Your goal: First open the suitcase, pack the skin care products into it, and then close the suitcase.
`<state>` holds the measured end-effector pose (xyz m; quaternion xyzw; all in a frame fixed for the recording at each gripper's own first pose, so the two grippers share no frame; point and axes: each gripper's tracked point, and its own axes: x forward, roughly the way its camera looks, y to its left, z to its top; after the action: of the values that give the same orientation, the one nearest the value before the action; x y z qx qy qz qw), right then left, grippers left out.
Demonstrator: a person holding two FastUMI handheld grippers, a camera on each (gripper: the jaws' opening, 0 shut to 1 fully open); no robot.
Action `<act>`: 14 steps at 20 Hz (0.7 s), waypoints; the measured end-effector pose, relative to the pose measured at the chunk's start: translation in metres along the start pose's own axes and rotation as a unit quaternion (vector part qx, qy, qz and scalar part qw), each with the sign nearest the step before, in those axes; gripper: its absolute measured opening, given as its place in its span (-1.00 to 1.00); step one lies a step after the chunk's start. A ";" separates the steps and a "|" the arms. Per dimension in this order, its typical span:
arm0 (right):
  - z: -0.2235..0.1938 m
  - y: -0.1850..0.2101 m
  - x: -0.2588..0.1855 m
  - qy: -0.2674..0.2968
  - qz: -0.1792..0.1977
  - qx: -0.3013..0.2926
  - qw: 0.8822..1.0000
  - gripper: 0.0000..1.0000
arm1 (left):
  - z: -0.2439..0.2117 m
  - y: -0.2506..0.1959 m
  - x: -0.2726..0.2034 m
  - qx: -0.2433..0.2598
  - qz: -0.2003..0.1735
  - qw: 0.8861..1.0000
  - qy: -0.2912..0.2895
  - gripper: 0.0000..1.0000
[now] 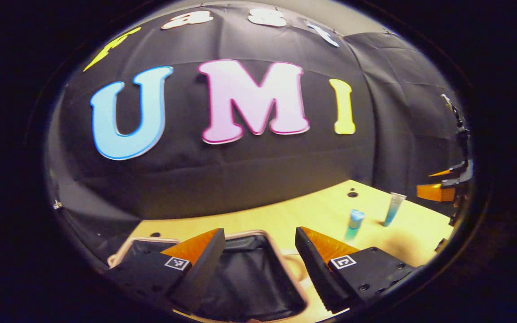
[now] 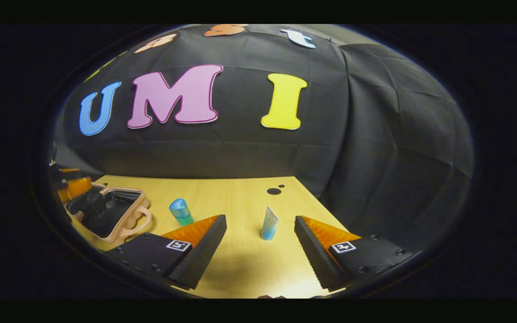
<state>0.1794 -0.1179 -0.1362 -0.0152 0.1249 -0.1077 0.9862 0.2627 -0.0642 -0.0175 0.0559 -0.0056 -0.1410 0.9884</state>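
Your left gripper (image 1: 260,251) hangs over the open suitcase (image 1: 249,278) with its jaws spread wide — nothing between them, and they touch nothing. The suitcase lies at the left end of the wooden table (image 1: 285,215), its dark lining facing up and its pale rim and handle visible. To the right of it stands a blue-capped bottle (image 2: 181,211), and further right a small blue tube (image 2: 269,224) stands upright on its cap. Your right gripper (image 2: 260,240) is also released, jaws wide apart — the tube stands just ahead between the two fingers, but neither finger touches it.
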 end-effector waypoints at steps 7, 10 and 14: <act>-0.053 -0.045 0.005 0.045 -0.014 -0.004 0.999 0.94 | -0.069 -0.163 0.094 0.000 -0.052 0.995 0.080 0.96; -0.070 -0.056 0.012 0.055 -0.018 -0.002 0.998 0.94 | -0.088 -0.174 0.133 -0.019 -0.016 0.994 0.104 0.97; -0.085 -0.052 0.035 0.067 -0.013 0.012 0.998 0.94 | -0.107 -0.170 0.179 -0.036 0.007 0.993 0.111 0.96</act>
<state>0.1801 -0.1762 -0.2245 0.0023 0.1895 -0.1231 0.9741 0.3897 -0.2651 -0.1433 0.0359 0.1091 -0.1270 0.9852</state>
